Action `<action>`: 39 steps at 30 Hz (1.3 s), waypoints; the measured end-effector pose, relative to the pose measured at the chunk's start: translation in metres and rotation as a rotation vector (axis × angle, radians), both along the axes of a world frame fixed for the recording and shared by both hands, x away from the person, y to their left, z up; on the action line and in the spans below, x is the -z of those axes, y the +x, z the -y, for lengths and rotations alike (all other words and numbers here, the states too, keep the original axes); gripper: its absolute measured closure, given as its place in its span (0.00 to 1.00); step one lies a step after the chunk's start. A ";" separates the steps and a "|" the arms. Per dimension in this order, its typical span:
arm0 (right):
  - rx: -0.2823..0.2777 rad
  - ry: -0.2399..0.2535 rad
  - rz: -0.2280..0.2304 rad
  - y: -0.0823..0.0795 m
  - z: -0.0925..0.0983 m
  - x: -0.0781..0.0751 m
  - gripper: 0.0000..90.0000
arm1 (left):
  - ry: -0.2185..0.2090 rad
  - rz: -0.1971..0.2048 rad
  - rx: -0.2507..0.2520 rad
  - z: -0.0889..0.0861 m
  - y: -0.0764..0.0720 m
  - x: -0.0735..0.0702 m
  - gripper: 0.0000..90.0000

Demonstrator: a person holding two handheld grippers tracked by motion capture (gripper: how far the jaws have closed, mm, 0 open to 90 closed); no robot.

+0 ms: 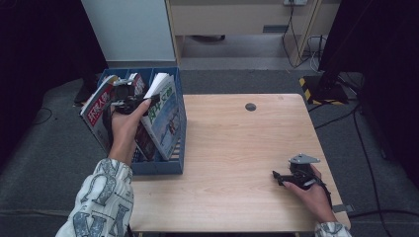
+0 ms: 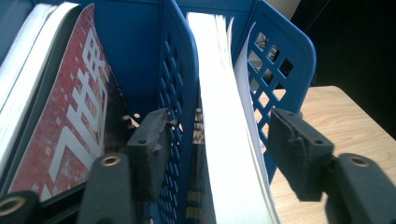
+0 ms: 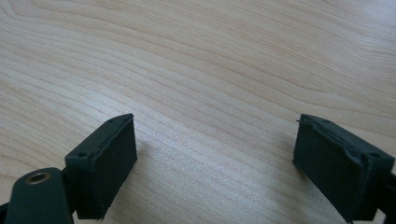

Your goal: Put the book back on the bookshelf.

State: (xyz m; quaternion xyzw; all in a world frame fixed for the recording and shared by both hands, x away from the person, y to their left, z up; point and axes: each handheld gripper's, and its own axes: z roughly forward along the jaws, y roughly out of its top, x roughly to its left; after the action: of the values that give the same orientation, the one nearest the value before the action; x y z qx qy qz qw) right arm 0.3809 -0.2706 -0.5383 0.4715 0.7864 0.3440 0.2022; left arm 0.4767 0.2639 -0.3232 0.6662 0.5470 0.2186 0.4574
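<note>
A blue file rack (image 1: 177, 160) stands on the table's left edge, with magazines upright in its slots. A red-covered magazine (image 1: 95, 107) leans in the left slot and a white and green one (image 1: 165, 116) fills the right slot. My left gripper (image 1: 127, 96) hangs over the rack's top. In the left gripper view the left gripper (image 2: 224, 149) is open, straddling a blue divider (image 2: 180, 116) and the white page edges (image 2: 224, 154) without its pads pressing on them. The red magazine (image 2: 70, 135) lies to the left. My right gripper (image 1: 277, 177) rests open near the table's front right, with bare wood between the jaws of the right gripper (image 3: 215, 163).
The wooden table (image 1: 232, 148) has a round cable hole (image 1: 250, 106) at the back. A white cabinet (image 1: 128, 29) stands behind the rack. Cables and a yellow-black striped base (image 1: 311, 86) lie on the floor at the right.
</note>
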 end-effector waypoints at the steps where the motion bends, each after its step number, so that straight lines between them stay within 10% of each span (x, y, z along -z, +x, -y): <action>1: 0.001 0.000 -0.001 0.000 0.000 0.000 0.15 | -0.002 0.002 0.006 0.000 0.000 0.000 0.41; 39: -0.001 0.002 -0.004 0.000 0.000 0.000 0.14 | 0.003 0.027 0.108 0.002 -0.011 0.004 0.24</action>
State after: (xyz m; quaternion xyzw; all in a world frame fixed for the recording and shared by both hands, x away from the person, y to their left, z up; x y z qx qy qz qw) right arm 0.3811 -0.2705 -0.5383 0.4719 0.7867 0.3442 0.2000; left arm 0.4656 0.2616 -0.3276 0.6925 0.5038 0.2032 0.4748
